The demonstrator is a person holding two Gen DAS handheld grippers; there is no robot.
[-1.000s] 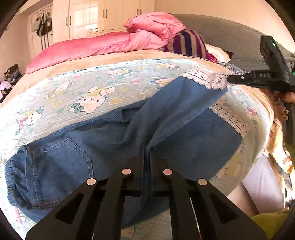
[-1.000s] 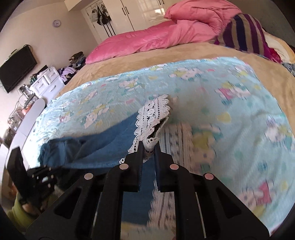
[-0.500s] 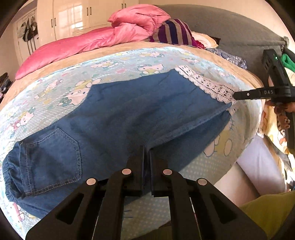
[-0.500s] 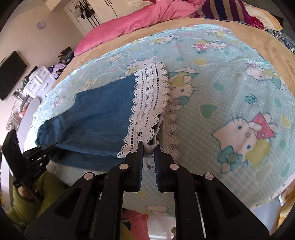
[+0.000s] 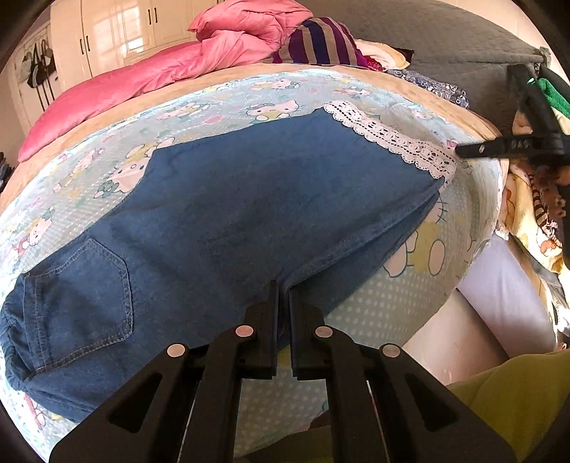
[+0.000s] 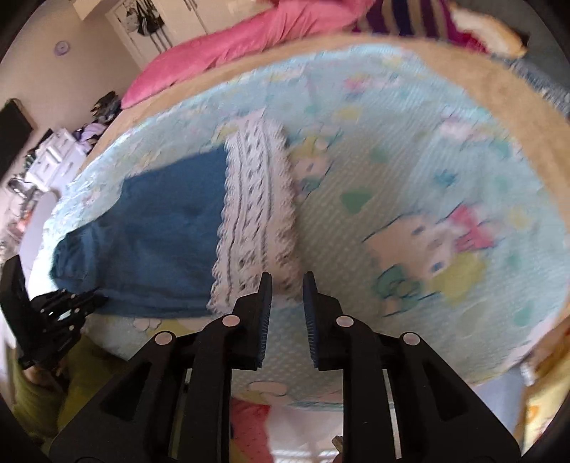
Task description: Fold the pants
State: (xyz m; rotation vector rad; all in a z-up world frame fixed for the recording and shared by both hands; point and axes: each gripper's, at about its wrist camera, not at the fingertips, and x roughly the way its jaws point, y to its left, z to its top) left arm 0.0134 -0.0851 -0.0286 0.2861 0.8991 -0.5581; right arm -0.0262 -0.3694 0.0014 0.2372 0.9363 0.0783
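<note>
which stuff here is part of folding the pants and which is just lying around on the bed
Part of the job:
- denim pants, one leg laid over the other
- their lace hem
- left tongs, shut on the pants' near edge
- right tongs, just been opening, nothing between them

Just lying about:
- pink duvet
- striped pillow
- cartoon cat sheet

**Pants flat across the near edge of the bed**

I see the pants (image 5: pixel 249 213) lying on the printed blanket (image 5: pixel 221 96), which covers the bed. The waist end lies to my left, the lace hem (image 5: pixel 392 139) to my right. My left gripper (image 5: pixel 283 288) sits at the pants' near edge; my right gripper (image 6: pixel 286 281) just before the hem. A quilt (image 5: pixel 142 78) and pillows (image 5: pixel 320 42) lie behind, wardrobes (image 5: pixel 117 28) beyond.
</note>
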